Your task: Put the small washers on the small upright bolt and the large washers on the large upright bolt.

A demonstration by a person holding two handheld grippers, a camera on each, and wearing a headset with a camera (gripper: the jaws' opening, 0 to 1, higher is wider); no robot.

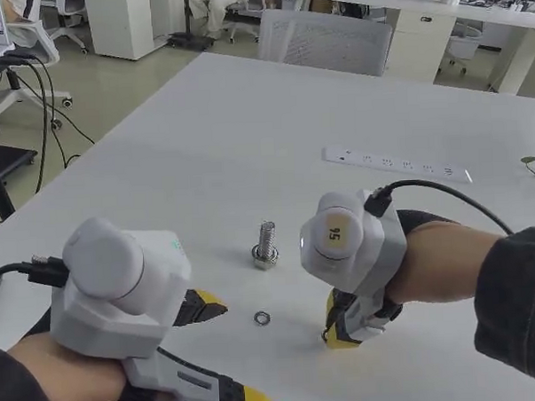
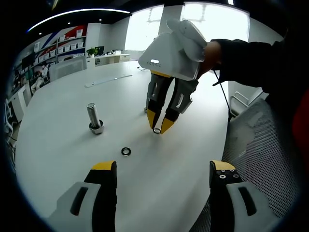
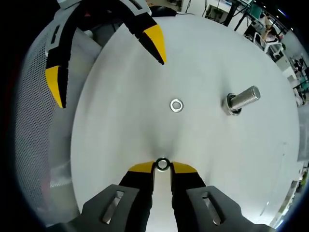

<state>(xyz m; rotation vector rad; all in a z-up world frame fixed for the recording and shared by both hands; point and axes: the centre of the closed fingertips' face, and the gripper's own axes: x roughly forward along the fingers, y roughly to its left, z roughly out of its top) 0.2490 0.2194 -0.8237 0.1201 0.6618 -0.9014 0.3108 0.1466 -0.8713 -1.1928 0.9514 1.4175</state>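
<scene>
Partly hidden under its own body in the head view, the right gripper [image 3: 162, 166] points down at the table [image 1: 247, 139], and from that angle only its yellow jaw tips show near the surface. Its own view is clearer. The jaws are drawn almost together and pinch the held washer [image 2: 157, 130] by its rim, the ring sitting between the tips. In the left gripper view this washer hangs low against the tabletop, and I cannot tell whether it touches the table.

The left gripper [image 2: 163, 166] has its jaws spread wide, gripping nothing. In the head view it sits at the lower left, with one jaw tip pointing toward the middle of the table and the other cut off by the bottom edge.

The loose washer [image 1: 262, 318] lies flat on the table between the two grippers, apart from both. Just beyond it the bolt [image 1: 266, 243] stands upright, hex end down and thread up, near the loose washer but not touching it. Whether this bolt is the small or the large one cannot be told, nor can the size of either washer.

Farther back a power strip [image 1: 395, 162] lies flat on the table. A mesh chair [image 1: 327, 40] stands at the far edge, its lower part hidden behind the tabletop.
</scene>
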